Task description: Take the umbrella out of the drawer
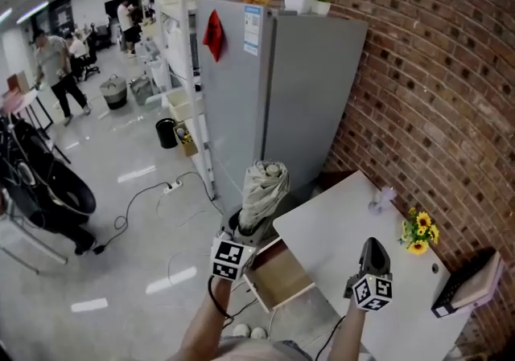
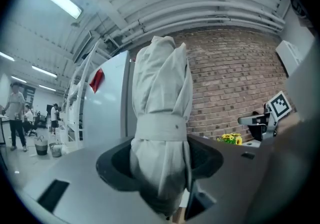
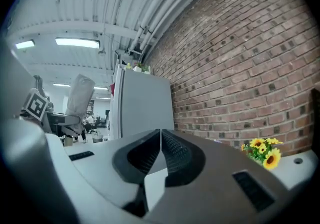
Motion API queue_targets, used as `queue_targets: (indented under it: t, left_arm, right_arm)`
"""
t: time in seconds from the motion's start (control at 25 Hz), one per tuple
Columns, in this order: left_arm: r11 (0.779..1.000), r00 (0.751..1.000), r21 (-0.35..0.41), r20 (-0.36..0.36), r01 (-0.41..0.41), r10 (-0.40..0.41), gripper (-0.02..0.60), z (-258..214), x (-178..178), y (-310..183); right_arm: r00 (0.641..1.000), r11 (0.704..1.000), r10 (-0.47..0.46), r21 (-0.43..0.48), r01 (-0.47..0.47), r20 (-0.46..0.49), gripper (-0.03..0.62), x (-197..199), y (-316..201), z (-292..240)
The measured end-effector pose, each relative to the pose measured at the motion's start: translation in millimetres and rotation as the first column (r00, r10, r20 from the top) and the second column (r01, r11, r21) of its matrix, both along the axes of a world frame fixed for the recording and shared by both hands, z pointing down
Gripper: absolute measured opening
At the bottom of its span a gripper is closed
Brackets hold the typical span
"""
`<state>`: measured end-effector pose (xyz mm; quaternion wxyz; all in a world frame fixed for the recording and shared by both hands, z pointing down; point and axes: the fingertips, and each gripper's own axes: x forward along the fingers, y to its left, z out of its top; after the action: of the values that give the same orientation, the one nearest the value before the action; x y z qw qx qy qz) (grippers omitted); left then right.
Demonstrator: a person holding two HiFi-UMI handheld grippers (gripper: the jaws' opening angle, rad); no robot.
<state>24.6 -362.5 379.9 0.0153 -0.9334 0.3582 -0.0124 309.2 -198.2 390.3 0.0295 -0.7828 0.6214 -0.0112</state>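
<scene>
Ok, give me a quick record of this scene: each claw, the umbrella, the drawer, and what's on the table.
left claw: shut on the umbrella
right claw: shut, nothing in it, above the table
umbrella: pale, folded and strapped, upright, clear of the drawer
drawer: open, wooden inside showing
table: white, with sunflowers by the brick wall

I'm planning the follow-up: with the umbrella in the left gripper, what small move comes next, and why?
Probably carry the umbrella right and lower it onto the white table. The left gripper holds it upright, clear of the open drawer; the table lies just beside it, and the right gripper is shut and empty.
</scene>
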Motion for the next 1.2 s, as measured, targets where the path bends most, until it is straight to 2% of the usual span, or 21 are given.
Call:
queue_targets:
  t: [0.16,0.4,0.6,0.84,1.2]
  left_arm:
    - [0.997,0.998,0.037,-0.026,0.063,-0.062,0.258,-14.2,-12.7,-3.1]
    - [0.997,0.994,0.023,-0.072,0.079,-0.078,0.258,-18.3,-20.5,-4.3]
    - [0.997,0.996,0.028,-0.059,0.068,-0.066,0.258,-16.7,-16.9,-1.7]
    - [0.998,0.998,0.011,-0.04,0.057,-0.057,0.258,-7.4,-14.8,4.7]
    - [0.998,0.997,0.002,-0.045,0.066,-0.066,0.258,-3.1,-17.5,8.8]
  right_arm:
    - [1.0,1.0,0.004,0.013,-0.004,-0.02,0.025,3.1,2.7,-8.7]
    - [0.999,1.0,0.006,0.008,-0.005,-0.042,0.018,0.5,5.2,-5.9]
    - [0.999,1.0,0.023,0.013,-0.022,-0.049,0.018,5.4,8.6,-8.7]
    - [0.996,0.999,0.009,-0.039,-0.013,-0.092,0.017,2.4,8.4,-3.9]
    - [0.995,0.998,0.006,-0.055,-0.012,-0.1,0.017,4.1,11.1,0.3]
